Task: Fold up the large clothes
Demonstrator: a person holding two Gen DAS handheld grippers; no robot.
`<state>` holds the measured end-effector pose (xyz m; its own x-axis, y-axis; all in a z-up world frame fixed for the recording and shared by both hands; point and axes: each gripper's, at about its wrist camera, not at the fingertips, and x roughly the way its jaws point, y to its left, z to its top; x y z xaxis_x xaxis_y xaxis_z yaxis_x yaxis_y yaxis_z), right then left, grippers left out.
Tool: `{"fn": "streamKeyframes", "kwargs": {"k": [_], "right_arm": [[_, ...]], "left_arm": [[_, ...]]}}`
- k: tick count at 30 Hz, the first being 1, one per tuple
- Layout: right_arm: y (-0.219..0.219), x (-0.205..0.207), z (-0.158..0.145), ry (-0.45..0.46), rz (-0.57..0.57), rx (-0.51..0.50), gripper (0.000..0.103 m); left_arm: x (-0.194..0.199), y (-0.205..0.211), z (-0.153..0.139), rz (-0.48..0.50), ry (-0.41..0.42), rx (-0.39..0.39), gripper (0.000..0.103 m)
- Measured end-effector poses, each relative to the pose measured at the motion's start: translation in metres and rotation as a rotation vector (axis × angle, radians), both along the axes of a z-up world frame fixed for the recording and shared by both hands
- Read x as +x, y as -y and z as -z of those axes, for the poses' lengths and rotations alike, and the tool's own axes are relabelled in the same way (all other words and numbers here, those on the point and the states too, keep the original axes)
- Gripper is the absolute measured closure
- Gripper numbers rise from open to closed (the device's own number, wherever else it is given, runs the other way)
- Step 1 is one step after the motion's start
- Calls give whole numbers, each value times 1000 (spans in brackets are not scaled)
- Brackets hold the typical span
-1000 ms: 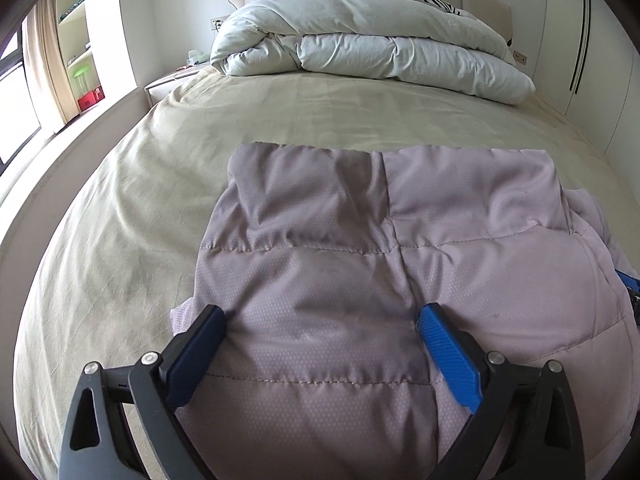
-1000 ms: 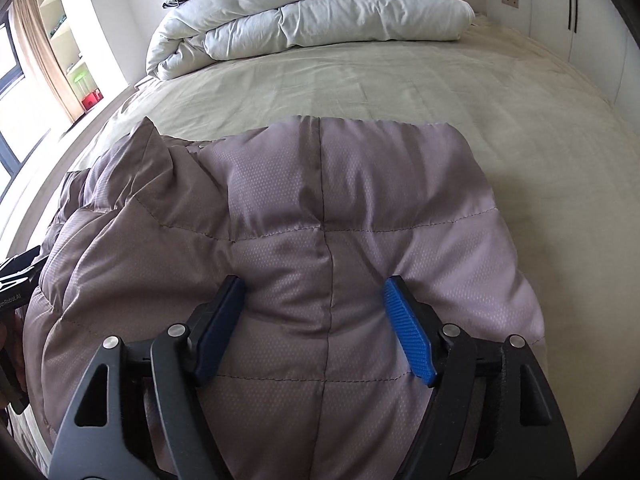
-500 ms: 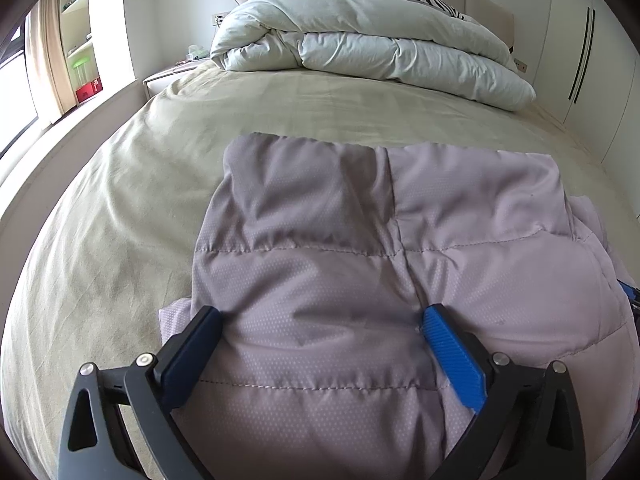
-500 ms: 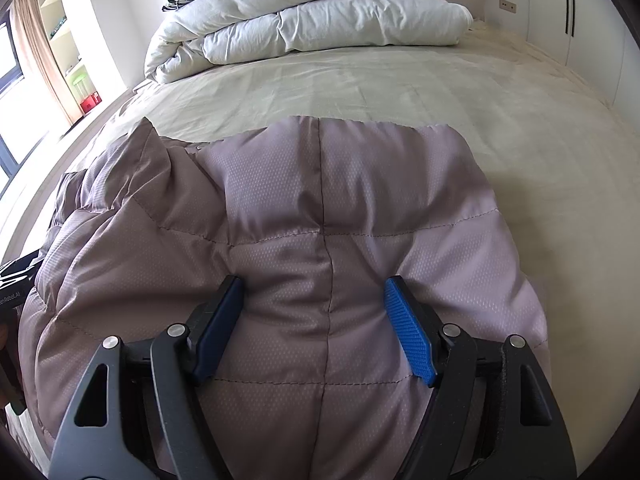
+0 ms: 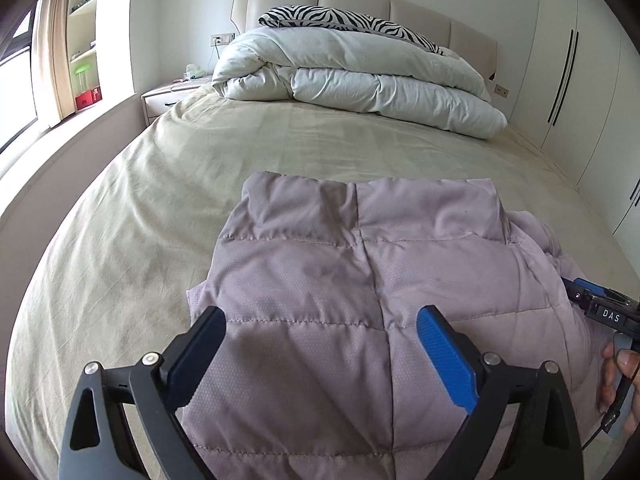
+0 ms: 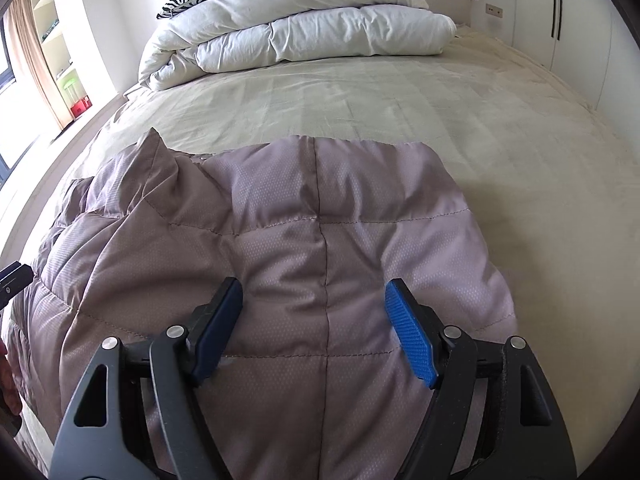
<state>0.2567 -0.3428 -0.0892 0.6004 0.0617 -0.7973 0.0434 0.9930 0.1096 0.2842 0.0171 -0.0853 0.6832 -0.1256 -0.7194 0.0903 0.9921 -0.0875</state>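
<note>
Puffy mauve quilted jacket point(image 5: 360, 300) on beige bedsheet point(image 5: 160, 200), left hand-held gripper point(image 5: 320, 356) and right hand-held gripper point(image 6: 314, 328) spread apart, gripping nothing

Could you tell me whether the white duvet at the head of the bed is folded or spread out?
Folded: the white duvet lies bunched in stacked layers.

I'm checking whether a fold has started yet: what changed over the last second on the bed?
Both grippers lifted and drew back a little: in the left wrist view the headboard and more of the bed came into sight. The left gripper and right gripper stay open over the padded jacket, gripping nothing. The jacket lies as before, and the duvet has not moved.
</note>
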Motion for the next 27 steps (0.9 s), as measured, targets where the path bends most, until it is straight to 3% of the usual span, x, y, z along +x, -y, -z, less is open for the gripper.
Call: {"fn": "streamKeyframes", "kwargs": {"k": [4, 6, 9, 27], "right_arm": [[-19, -18, -25, 32, -30, -45, 29], [-35, -27, -34, 35, -68, -88, 29], [-53, -35, -40, 35, -100, -149, 29], [-51, -32, -17, -6, -78, -159, 24]], "left_arm": [[-13, 22, -7, 66, 18, 48, 5], [-11, 32, 1, 84, -11, 76, 5], [-7, 30, 17, 64, -53, 46, 2], [-1, 34, 32, 73, -56, 67, 0]]}}
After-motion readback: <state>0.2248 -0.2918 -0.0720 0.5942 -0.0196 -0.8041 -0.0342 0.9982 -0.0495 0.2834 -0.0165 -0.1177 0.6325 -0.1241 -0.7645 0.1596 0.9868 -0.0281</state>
